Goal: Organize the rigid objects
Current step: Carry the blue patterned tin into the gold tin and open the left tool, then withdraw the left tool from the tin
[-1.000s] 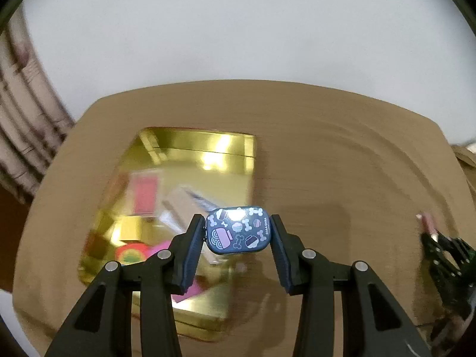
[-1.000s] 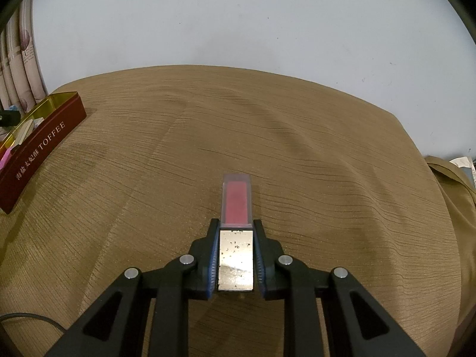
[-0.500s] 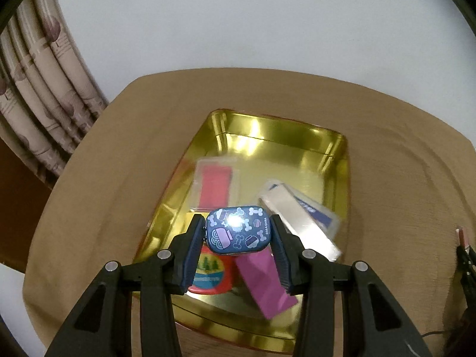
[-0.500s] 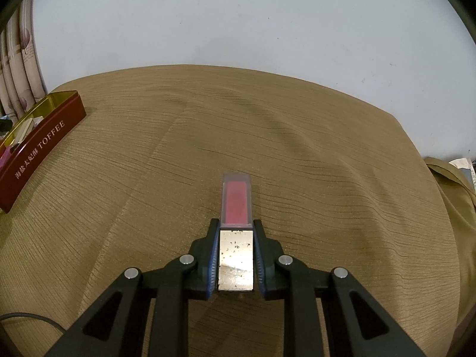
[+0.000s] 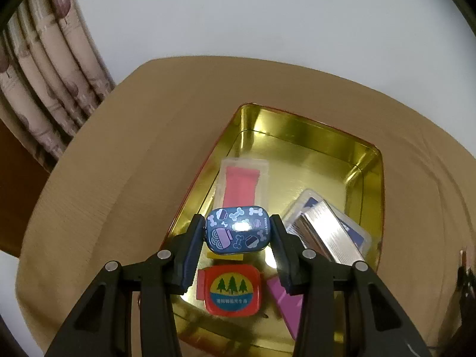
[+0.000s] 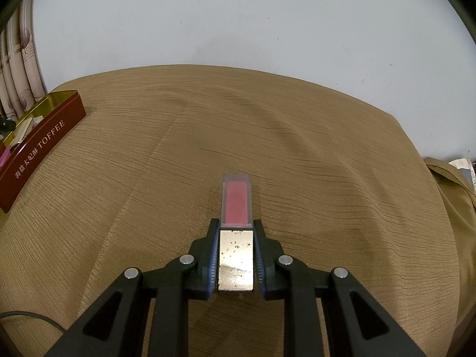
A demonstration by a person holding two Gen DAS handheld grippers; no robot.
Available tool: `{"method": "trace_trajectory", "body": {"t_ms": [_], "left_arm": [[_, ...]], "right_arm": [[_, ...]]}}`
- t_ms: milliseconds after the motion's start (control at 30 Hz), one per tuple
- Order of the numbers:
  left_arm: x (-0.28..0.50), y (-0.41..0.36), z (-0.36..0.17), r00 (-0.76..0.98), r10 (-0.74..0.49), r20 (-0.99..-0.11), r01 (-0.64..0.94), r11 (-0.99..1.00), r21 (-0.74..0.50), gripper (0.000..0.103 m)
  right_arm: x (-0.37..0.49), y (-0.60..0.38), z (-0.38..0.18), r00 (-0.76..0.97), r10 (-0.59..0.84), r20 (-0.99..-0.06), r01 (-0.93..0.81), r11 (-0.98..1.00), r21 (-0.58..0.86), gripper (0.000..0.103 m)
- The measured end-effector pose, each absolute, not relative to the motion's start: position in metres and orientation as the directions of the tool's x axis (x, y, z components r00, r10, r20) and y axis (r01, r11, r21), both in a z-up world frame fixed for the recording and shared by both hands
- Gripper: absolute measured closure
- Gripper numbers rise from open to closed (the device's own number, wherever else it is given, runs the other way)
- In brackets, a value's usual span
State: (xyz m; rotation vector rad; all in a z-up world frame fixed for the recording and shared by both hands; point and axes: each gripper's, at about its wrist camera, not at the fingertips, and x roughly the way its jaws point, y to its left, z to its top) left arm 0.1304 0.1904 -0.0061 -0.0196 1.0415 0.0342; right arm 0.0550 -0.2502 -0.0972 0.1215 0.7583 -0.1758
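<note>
My left gripper (image 5: 237,232) is shut on a small blue tin (image 5: 237,229) printed with bones and bowls, held above the near half of a gold tin tray (image 5: 300,126). Inside the tray lie a clear case with a pink strap (image 5: 242,184), a silver and blue card pack (image 5: 330,232), a red tin with green trees (image 5: 232,290) and a purple piece (image 5: 287,305). My right gripper (image 6: 236,239) is shut on a lipstick (image 6: 236,200) with a silver base and a clear cap, pointing out over the brown tablecloth (image 6: 312,163).
In the right wrist view the tray shows its dark red TOFFEE side (image 6: 38,145) at the far left. A curtain (image 5: 44,74) hangs beyond the table's left edge. A thin cable (image 6: 26,316) lies at the near left. Bare cloth lies between the tray and the lipstick.
The left gripper has carried the blue tin leftward over the tray and a little lower, and rolled slightly; the tray now sits central and sharp. The right gripper has not moved.
</note>
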Motion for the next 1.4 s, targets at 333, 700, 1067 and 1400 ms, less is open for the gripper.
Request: {"method": "trace_trajectory", "body": {"t_ms": [333,700,1067,1400], "left_arm": [[0.139,0.193,-0.027,0.469,0.023,-0.883,-0.037,0.999,0.007,0.063],[0.139,0.181,-0.033,0.476,0.072,-0.877,-0.028,0.997,0.066,0.059],[0.124,0.181,-0.024,0.508,0.065,-0.859,-0.005,0.997,0.073,0.049],[0.11,0.174,-0.004,0.556,0.041,-0.83,0.029,0.997,0.068,0.032]], "right_arm": [[0.055,-0.25,-0.097,0.712,-0.115,-0.692,0.203,0.978,0.046,0.082],[0.055,-0.25,-0.097,0.712,-0.117,-0.692,0.202,0.978,0.043,0.082],[0.055,-0.25,-0.097,0.712,-0.118,-0.692,0.202,0.978,0.041,0.082],[0.054,-0.25,-0.096,0.711,-0.122,-0.692,0.202,0.979,0.035,0.081]]}}
